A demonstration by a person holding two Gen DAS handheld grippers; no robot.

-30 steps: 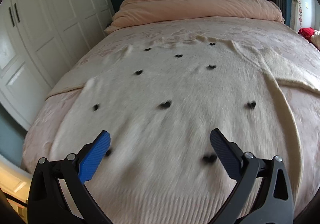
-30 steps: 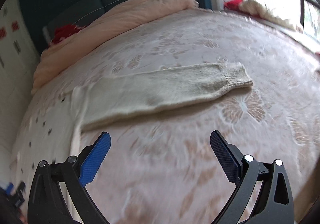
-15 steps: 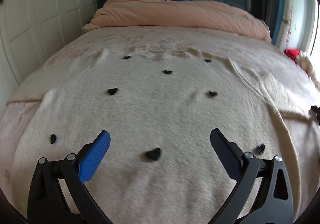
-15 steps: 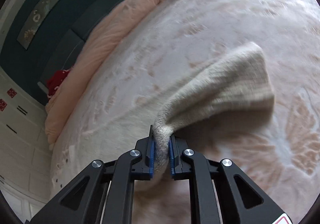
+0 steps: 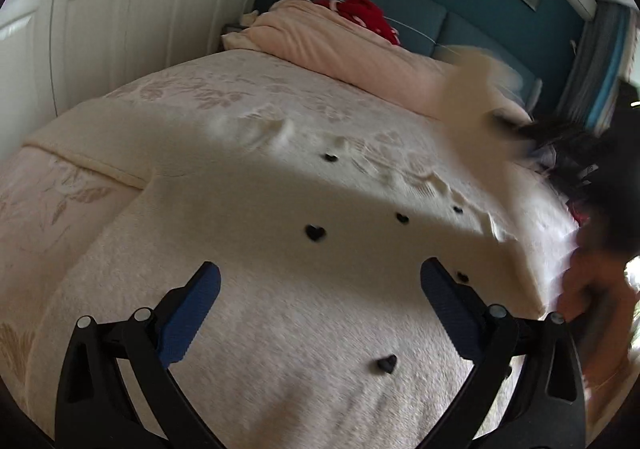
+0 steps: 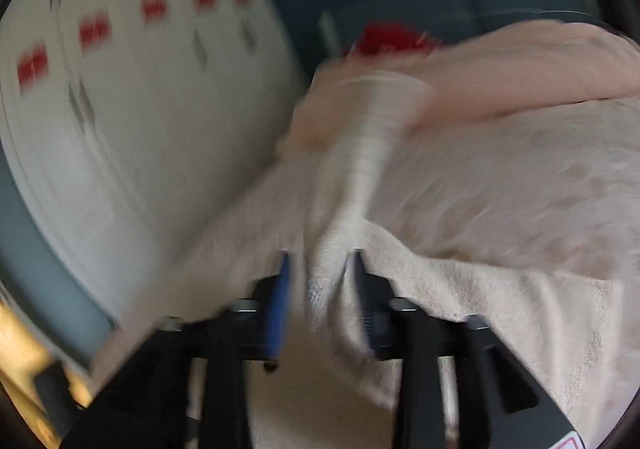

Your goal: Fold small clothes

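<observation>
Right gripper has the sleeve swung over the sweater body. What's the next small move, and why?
Probably let the right gripper finish opening and draw back. Its jaws are opening with the cream sleeve between them, already over the sweater. The left gripper is open and empty above it, free to smooth.

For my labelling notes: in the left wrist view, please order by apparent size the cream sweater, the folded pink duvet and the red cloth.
1. cream sweater, though nearest the camera
2. folded pink duvet
3. red cloth, partly hidden
</observation>
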